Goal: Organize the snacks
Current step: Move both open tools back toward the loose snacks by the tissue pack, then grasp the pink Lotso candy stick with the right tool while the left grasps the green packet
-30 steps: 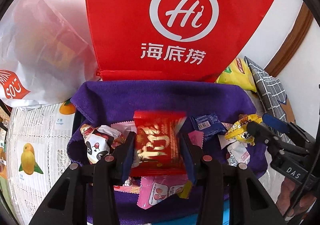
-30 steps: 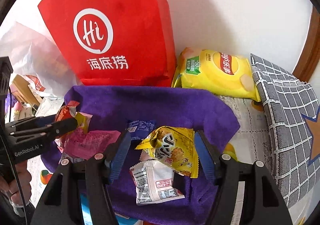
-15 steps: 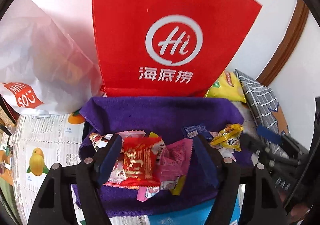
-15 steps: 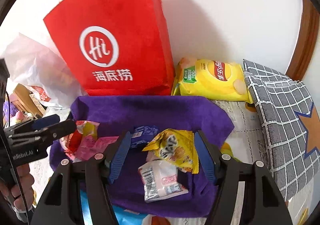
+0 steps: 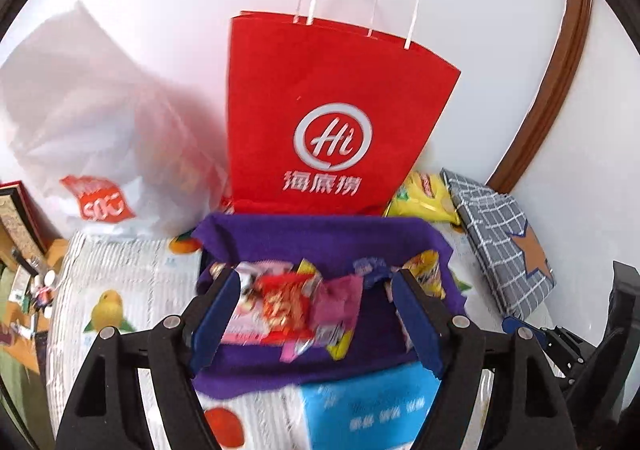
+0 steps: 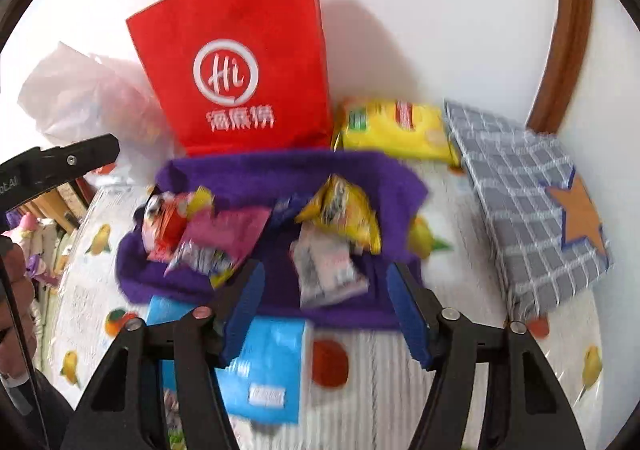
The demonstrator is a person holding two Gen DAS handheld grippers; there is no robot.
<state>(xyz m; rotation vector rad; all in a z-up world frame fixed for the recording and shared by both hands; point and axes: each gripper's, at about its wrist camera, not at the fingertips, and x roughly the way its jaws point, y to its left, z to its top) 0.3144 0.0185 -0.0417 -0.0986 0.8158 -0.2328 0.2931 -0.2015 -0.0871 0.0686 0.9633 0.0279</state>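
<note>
Since a second ago I have let go of the red snack packet (image 5: 286, 300): my left hand-held gripper (image 5: 316, 314) was pinching it then, and now its jaws are opening with nothing pressed between them, pulled back and up so the whole red paper bag (image 5: 332, 121) with its white handles comes into view. My right hand-held gripper (image 6: 322, 314) has backed away too; its jaws are spread and closing slightly, with nothing between the pads.

The left view shows me a white plastic bag (image 5: 100, 145) beside the red one, and only a dark edge of the other tool at far right. The right view gives what the left hides: the full yellow chip bag (image 6: 396, 127) lying against the wall, the grey checked cushion (image 6: 524, 201) with its orange star, and a hand (image 6: 16, 290) at the left edge.

The snacks sit in a loose heap on the purple cloth (image 6: 280, 173) in front of the red bag. The red packet lies at the left of the pile, half over a pink wrapper (image 5: 336, 302). To the right, well apart from it, are a yellow crumpled packet (image 6: 344, 209) and a white sachet (image 6: 326, 266) just below it. A blue box (image 6: 264, 366) lies on the fruit-print bench (image 6: 460, 390) at the cloth's near edge. Both views are blurred.
</note>
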